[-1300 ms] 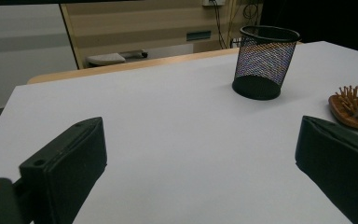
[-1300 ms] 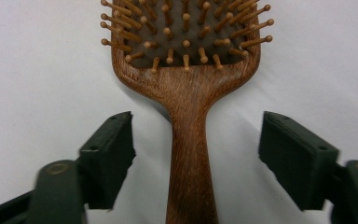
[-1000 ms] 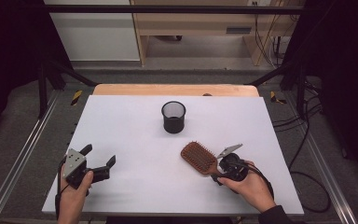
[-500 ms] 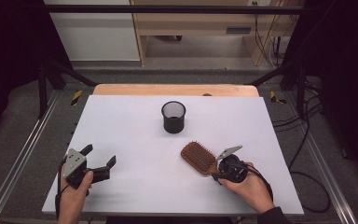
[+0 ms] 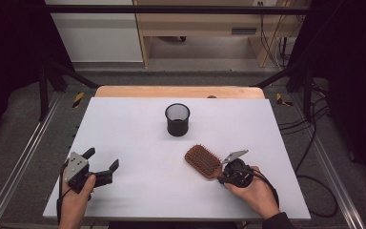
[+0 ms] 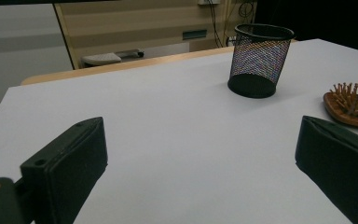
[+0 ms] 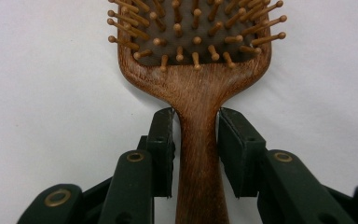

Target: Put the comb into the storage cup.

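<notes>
Jaws of the right gripper [image 7: 196,154] have just been closing, and now both black pads press flat against the narrow wooden handle of the hairbrush [image 7: 196,84], one on each side, just below where the handle widens into the head. Compared with a second ago the brush lies in the same spot and the hand [image 5: 252,191] behind the gripper has not shifted; only the gap around the handle has gone. From above, that gripper [image 5: 225,172] sits at the brush's handle end, its grey three-cornered plate tilted up.

The hairbrush [image 5: 203,161] is a paddle type of reddish-brown grained wood, with a rounded rectangular head, a dark cushion and rows of wooden pins tipped with small knobs, bristles up. It lies flat on the pale matte surface [image 5: 138,124].

Up and left of the brush stands the mesh cup [image 5: 177,119], a round black wire cylinder, open-topped, upright, near but not touching.

Far left of the brush, the left gripper [image 5: 100,162] rests in its hand with jaws spread wide on nothing, as before.
</notes>
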Demonstrator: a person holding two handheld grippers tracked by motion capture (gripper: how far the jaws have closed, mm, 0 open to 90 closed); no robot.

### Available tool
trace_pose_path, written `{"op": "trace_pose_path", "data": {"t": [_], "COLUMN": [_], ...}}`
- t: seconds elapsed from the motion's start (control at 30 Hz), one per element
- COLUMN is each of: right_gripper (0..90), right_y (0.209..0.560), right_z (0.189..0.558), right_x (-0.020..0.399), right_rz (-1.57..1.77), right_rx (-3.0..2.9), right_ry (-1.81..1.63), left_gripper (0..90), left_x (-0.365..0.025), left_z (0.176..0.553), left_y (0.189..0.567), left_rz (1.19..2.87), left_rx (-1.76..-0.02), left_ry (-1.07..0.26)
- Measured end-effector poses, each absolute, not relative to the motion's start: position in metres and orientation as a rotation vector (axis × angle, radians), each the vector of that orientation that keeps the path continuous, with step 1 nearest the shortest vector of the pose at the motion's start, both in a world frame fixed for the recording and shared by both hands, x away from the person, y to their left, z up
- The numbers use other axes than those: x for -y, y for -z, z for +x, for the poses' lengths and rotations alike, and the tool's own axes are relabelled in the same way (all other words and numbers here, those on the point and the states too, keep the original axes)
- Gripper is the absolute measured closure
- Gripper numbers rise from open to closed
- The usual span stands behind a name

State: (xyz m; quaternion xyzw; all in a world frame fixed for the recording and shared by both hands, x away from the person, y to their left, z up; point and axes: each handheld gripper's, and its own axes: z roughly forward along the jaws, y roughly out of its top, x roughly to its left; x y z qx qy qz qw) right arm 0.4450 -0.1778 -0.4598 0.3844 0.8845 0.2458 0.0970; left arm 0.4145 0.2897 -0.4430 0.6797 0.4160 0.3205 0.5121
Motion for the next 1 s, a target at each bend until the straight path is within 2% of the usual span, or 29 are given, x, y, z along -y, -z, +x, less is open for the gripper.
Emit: {"op": "trace_pose_path", "data": {"t": [0.4, 1.0], "right_gripper": [71.1, 72.2], "right_y": [0.4601, 0.4551], "right_z": [0.4453, 0.444], "right_x": [0.1793, 0.1805], "right_rz": [1.101, 1.094], "right_rx": [-2.641, -2.627], "right_ry": [-0.72, -0.747], "left_gripper": [2.5, 2.6], "left_x": [-0.2893, -0.2898], "left_z": [0.4147, 0.4149], "left_y": [0.4432, 0.4433], "left_rz": [1.642, 1.642], "left_rx": [-0.999, -1.0], "left_ry": [-0.769, -0.769]}}
